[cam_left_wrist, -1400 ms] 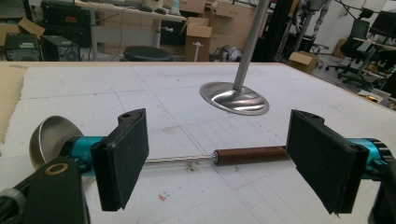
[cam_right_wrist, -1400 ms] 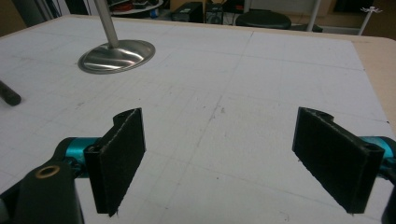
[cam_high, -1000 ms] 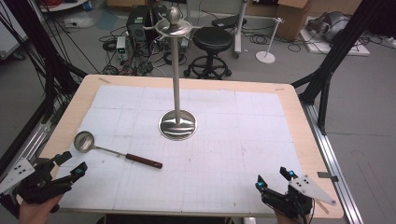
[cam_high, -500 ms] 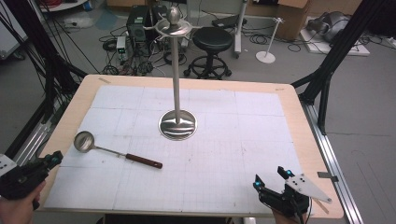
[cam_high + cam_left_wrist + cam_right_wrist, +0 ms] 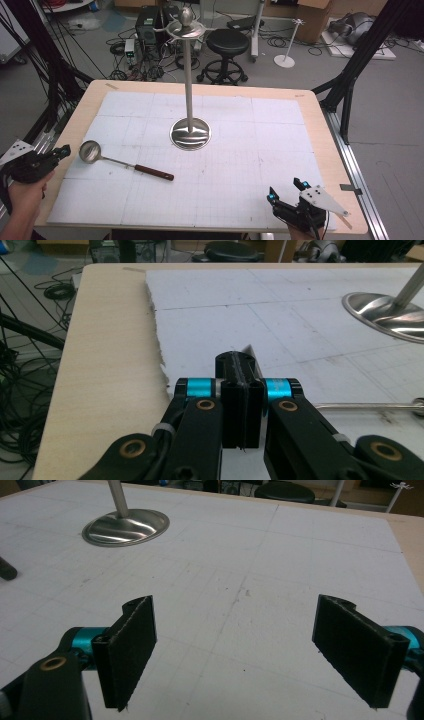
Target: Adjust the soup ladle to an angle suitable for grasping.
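While the left claw (image 5: 62, 150) sits pinched shut on nothing at the counter (image 5: 90, 107) edge, the ladle (image 5: 120, 163) lies flat just ahead of it, bowl nearest, handle pointing away, likely its next pickup. Beyond the ladle, the right claw (image 5: 286, 192) gapes wide, waiting.

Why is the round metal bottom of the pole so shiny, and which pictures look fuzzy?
High view: the stand base mirrors the room light as bright glare. Right gripper view: the near black pads are soft, the table sharper. Left gripper view: the shut left tool looks crisp, the ladle handle slightly blurred.
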Tool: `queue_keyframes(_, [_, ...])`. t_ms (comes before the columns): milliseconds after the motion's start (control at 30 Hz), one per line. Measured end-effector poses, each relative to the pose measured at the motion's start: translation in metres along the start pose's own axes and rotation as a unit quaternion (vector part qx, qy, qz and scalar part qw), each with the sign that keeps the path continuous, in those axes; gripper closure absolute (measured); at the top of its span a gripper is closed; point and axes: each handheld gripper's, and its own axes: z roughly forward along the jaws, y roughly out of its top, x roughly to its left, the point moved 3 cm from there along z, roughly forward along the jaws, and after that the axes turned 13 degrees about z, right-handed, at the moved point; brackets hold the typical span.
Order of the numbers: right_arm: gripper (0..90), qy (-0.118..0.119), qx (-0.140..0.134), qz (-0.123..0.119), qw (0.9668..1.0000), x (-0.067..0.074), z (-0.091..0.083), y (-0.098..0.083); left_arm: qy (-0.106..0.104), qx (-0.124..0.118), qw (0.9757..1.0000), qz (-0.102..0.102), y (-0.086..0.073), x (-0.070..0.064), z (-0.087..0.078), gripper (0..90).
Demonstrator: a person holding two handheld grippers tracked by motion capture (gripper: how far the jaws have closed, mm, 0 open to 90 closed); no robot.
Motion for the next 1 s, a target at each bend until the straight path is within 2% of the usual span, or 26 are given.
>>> queue_keyframes(100, [16.7,0.000,0.000,0.001,1.0000,0.001,0.000,0.000,0.000,0.019,0.9997,0.016,-0.001,0.005,0.008,89.7])
queue_keyframes(233, [16.7,0.001,0.001,-0.001,1.0000,0.001,0.000,0.000,-0.005,0.038,0.9991,0.021,-0.004,0.009,0.015,89.6])
queue_keyframes(333, [16.7,0.002,0.002,-0.002,1.0000,0.002,0.000,0.000,-0.010,0.044,0.9986,0.026,-0.005,0.008,0.019,89.6])
queue_keyframes(467, [16.7,0.003,0.002,-0.004,1.0000,0.003,0.001,0.000,-0.020,0.065,0.9972,0.031,-0.010,0.007,0.028,89.5])
queue_keyframes(600, [16.8,0.002,0.000,-0.003,1.0000,0.002,0.000,0.000,-0.028,0.047,0.9980,0.030,-0.008,0.006,0.030,89.5])
queue_keyframes(667, [16.7,0.002,0.001,-0.002,1.0000,0.002,0.000,0.000,-0.034,0.047,0.9979,0.031,-0.008,0.005,0.030,89.5])
queue_keyframes(700, [16.8,0.002,0.001,-0.001,1.0000,0.002,0.000,0.000,-0.042,0.052,0.9969,0.041,-0.009,0.003,0.032,89.5])
queue_keyframes(767, [16.8,0.002,0.000,-0.002,1.0000,0.002,0.000,0.000,-0.045,0.052,0.9966,0.044,-0.009,0.002,0.033,89.5])
queue_keyframes(933, [16.8,0.002,0.000,-0.004,1.0000,0.002,-0.001,0.000,-0.041,0.051,0.9969,0.044,-0.009,0.004,0.034,88.3])
queue_keyframes(1000, [16.8,0.002,0.000,-0.004,1.0000,0.002,-0.001,0.000,-0.046,0.050,0.9967,0.045,-0.010,0.004,0.034,88.8])
